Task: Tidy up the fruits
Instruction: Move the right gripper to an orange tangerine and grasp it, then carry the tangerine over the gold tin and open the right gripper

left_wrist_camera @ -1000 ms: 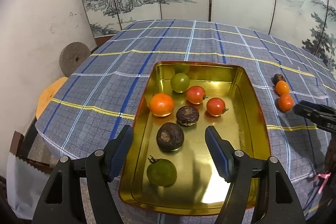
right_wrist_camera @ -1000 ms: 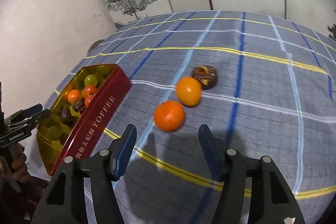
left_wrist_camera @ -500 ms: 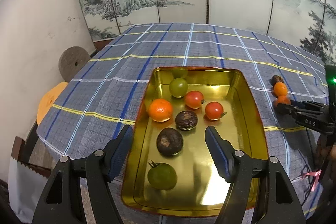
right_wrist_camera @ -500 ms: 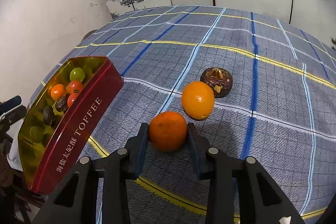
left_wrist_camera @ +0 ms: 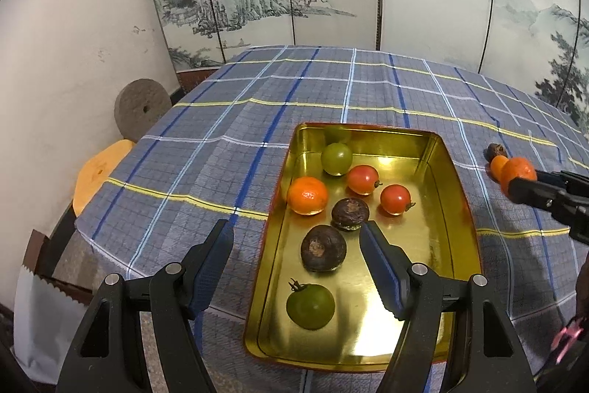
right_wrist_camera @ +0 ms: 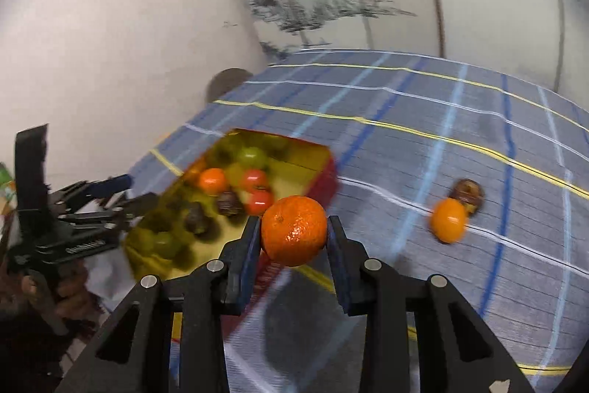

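From the left wrist view, the left gripper [left_wrist_camera: 296, 264] stands about half open at the bottom of the frame with nothing between its pads, its left finger over the plaid tablecloth [left_wrist_camera: 206, 150] and its right finger over the gold tin [left_wrist_camera: 460, 209]. The tin sits lower centre, its near rim close to the cloth's hanging front edge. Inside lie seven fruits, grouped toward the left wall and the middle — the right half of the floor is bare metal. The cloth is open at upper centre and left, out to its rounded left edge. At the right edge, the right gripper [left_wrist_camera: 515, 185] holds a mandarin [left_wrist_camera: 517, 170] just in front of an orange fruit [left_wrist_camera: 497, 165] and a dark fruit [left_wrist_camera: 495, 148].

From the right wrist view, blurred, the right gripper [right_wrist_camera: 292, 238] is closed on the mandarin [right_wrist_camera: 293, 234], lifted clear of the cloth at lower centre beside the tin's red wall [right_wrist_camera: 327, 179]. The orange fruit [right_wrist_camera: 448, 220] and dark fruit [right_wrist_camera: 469, 192], touching, lie at right — open cloth beyond them. The left gripper [right_wrist_camera: 117, 190] shows at left.
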A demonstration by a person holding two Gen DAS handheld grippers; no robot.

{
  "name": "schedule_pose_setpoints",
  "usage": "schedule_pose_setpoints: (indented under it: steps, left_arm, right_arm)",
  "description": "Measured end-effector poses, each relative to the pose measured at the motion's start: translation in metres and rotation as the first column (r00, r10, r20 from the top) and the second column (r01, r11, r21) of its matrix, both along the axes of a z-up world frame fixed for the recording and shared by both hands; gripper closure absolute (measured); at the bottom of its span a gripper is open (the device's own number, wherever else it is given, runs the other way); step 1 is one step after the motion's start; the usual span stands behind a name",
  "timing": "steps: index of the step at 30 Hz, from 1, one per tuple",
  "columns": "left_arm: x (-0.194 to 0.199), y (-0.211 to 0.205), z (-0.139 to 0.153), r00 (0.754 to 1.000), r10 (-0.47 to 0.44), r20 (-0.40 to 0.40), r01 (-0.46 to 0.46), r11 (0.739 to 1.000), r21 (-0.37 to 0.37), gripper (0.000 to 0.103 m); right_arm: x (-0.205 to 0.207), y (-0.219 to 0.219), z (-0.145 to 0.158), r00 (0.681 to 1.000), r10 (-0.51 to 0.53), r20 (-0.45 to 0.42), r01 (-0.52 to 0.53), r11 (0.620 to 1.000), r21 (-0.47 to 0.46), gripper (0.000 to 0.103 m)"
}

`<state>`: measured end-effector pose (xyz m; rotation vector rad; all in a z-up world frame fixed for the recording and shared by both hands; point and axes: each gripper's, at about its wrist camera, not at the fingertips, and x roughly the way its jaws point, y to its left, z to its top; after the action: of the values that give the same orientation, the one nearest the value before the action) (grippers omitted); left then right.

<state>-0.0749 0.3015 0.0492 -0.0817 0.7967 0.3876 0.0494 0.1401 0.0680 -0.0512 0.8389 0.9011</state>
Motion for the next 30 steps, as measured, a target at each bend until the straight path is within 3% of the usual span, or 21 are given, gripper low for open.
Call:
schedule_pose_setpoints:
  steps: [12, 30]
  left_arm:
    - [-0.009, 0.006, 0.002, 1.000, 0.020, 0.010, -0.020, 1.000, 0.016, 0.032]
    - [-0.015, 0.016, -0.005, 0.999, 0.040, 0.004, -0.040, 0.999, 0.007, 0.031]
  right_arm:
    - [-0.020, 0.069, -0.013, 0.988, 0.151, -0.012, -0.151, 0.987, -0.058, 0.070]
    - [-0.023, 0.110, -0.036, 0.979, 0.197, -0.059, -0.203, 0.974, -0.100, 0.069]
